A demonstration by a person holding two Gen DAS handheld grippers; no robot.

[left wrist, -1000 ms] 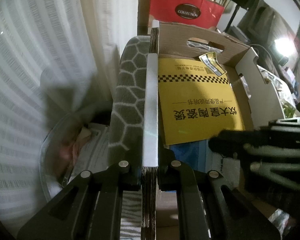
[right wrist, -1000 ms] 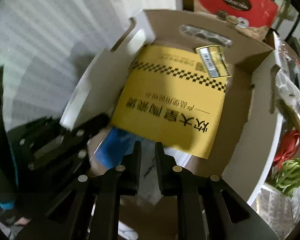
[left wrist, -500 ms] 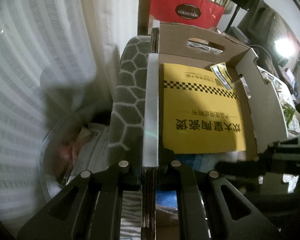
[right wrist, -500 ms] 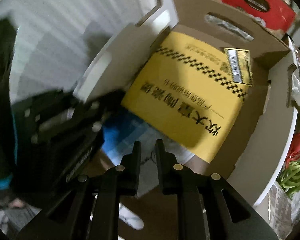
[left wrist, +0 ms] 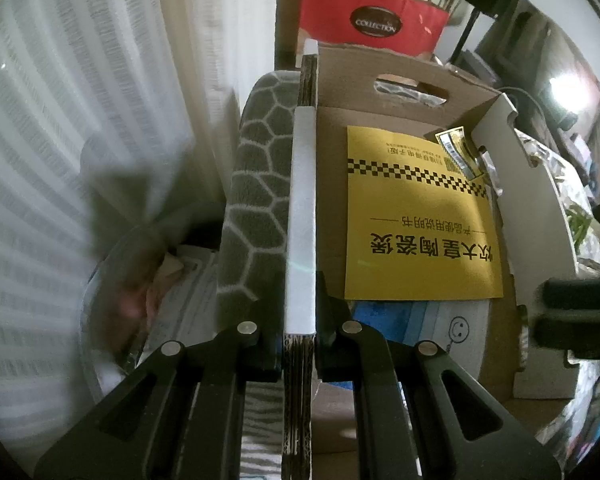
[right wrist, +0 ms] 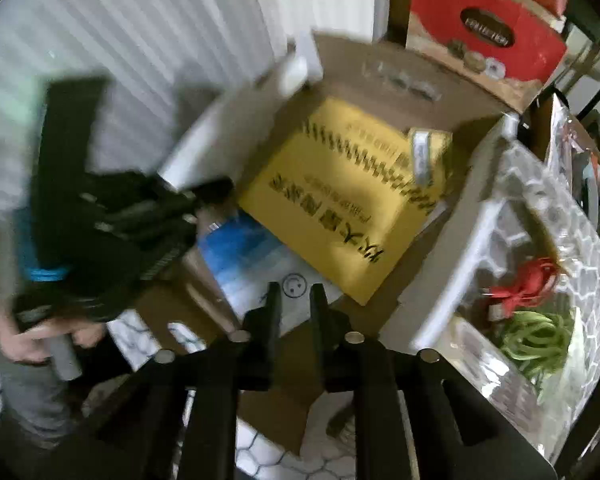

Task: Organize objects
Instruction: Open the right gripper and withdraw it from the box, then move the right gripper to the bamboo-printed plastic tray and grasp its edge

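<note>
At the box's left wall, the left gripper (left wrist: 300,320) pinches the cardboard box (left wrist: 404,96) rim.
From the right wrist, the right gripper (right wrist: 292,300) hovers over the near edge, jaws narrowly parted and empty; the yellow booklet (right wrist: 340,208) lies flat ahead.

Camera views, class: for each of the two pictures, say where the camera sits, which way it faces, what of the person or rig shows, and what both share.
Left wrist: rides the left tongs, facing along the cardboard box wall they clamp; the right tongs show at the frame's right edge.
Right wrist: rides the right tongs, above the box's near end, facing down into it; the left tongs and the hand holding them show.
Shared: the box, the yellow booklet and the red bag.
</note>
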